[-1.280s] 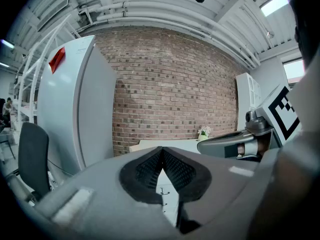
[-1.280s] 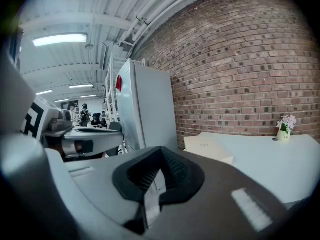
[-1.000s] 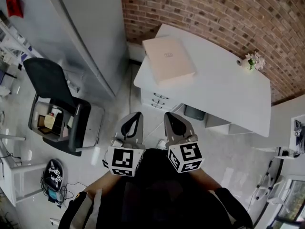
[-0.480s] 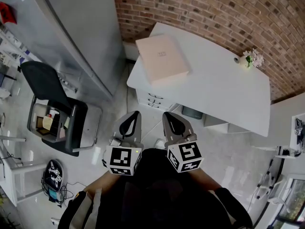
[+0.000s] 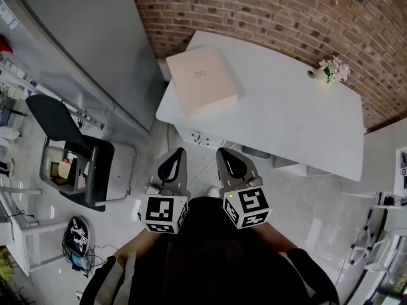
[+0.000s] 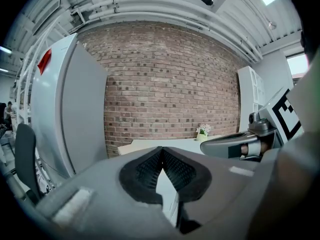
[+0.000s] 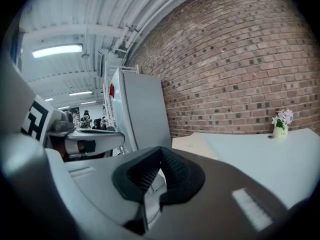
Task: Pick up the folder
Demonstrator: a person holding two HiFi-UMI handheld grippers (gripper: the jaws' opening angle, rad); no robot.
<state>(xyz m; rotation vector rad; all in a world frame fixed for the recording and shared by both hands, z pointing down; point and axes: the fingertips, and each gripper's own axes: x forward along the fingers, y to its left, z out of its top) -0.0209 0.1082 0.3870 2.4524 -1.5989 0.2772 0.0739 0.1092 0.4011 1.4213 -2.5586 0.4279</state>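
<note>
A: Which step is judged to be in hand?

B: The approach. The folder is not yet touched. It is seen lying flat on the white desk, at the desk's left end and near the brick wall. Both grippers are held well short of the desk's near edge.

A: How are the grippers found?

B: The left gripper is seen with its jaws pressed together and nothing between them. The same is seen of the right gripper. They are held side by side, close to the body, and pointed towards the desk.

A: What is called for next?

B: The gap to the desk has to be closed, and the jaws have to be parted before anything can be gripped. Since the folder lies flat, an edge is likely to be needed. Its left side is set close to the desk's edge, so a grip there is judged the easiest.

A: How is the folder described?

B: It is seen as a pale, pinkish-beige rectangle, closed and fairly thick, turned slightly askew to the desk. A small mark is printed on the cover, too small to be read. A little vase of flowers is set well apart from it, at the desk's far right.
</note>
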